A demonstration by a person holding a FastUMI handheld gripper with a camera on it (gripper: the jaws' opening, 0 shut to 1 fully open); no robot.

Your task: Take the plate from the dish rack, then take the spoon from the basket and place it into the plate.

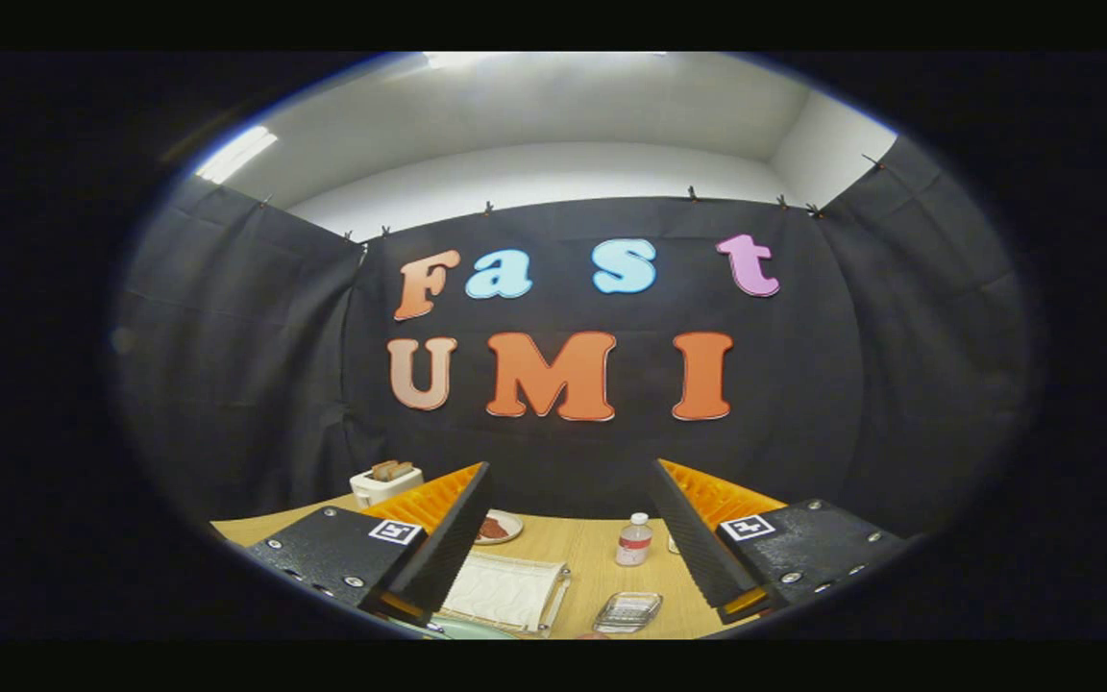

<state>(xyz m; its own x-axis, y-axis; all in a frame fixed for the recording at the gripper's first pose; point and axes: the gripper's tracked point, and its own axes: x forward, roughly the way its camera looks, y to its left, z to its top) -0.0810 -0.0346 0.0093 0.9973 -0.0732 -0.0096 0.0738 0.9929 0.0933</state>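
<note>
While held high & level over the table [602, 567], tool [570, 481] gapes wide, empty, small bottle [633, 539] beyond.

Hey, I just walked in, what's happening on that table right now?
A hand-held gripper hovers above a wooden table with its fingers open and nothing between them. Beyond the fingers stand a small bottle, a toaster and a small plate with food. Nearer, between the fingers, lie a white tray and a clear container. Nothing is picked up yet.

table [602, 557] tan wood | bottle [633, 540] clear, red label | toaster [382, 483] white
</note>
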